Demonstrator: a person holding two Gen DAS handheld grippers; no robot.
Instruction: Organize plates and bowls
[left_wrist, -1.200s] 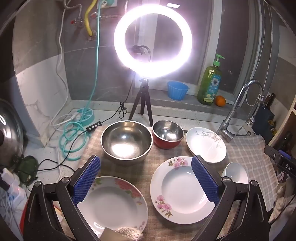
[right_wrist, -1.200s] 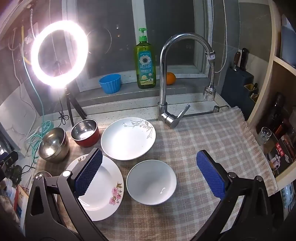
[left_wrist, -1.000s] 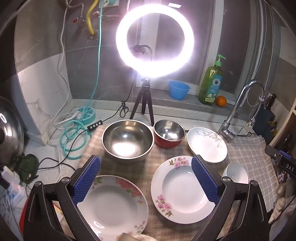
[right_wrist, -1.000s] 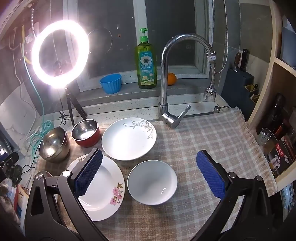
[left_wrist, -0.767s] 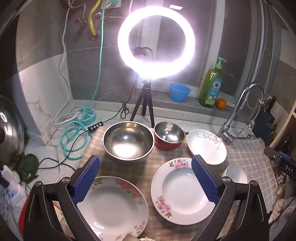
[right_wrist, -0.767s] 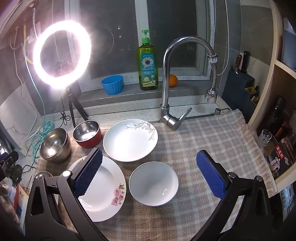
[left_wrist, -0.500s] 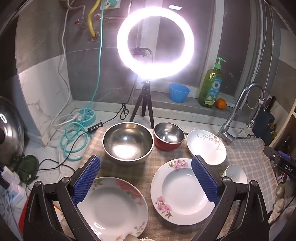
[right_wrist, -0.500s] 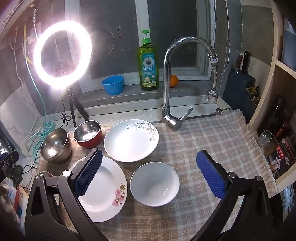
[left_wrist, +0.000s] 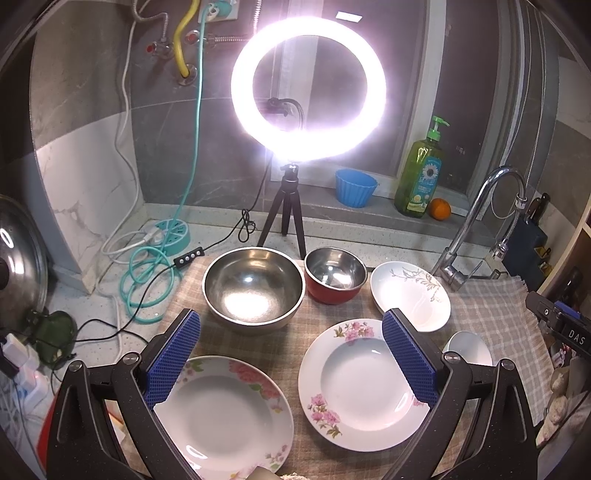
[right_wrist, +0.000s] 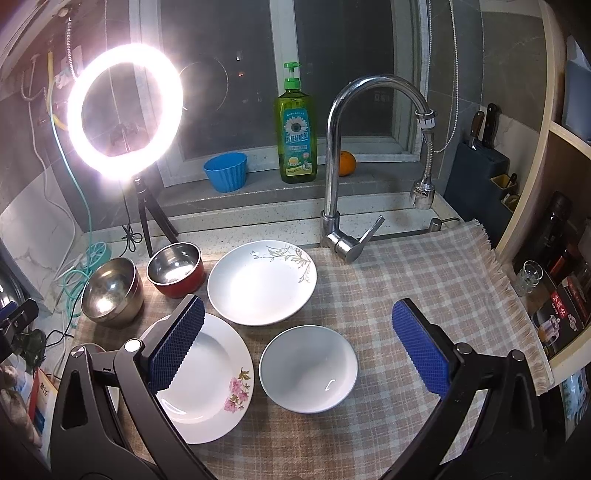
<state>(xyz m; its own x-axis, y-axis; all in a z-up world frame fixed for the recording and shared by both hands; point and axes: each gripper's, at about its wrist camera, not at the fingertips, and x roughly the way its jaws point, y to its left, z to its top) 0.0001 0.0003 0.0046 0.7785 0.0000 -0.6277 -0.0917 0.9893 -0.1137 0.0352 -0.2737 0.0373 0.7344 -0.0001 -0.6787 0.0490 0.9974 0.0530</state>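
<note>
Faucet (right_wrist: 334, 155) shifted rightward; tongs (right_wrist: 297, 345) wide, empty.

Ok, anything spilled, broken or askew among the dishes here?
Nothing stands out. The plates and bowls sit upright and apart on the checked cloth, none chipped or tipped, no spills. Both tongs, left and right, are open and empty.

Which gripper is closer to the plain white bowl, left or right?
Right. The right gripper hangs open just above the plain white bowl, which sits between its jaws. The left gripper is further left, over the flowered plates, with the bowl beyond its right jaw.
</note>
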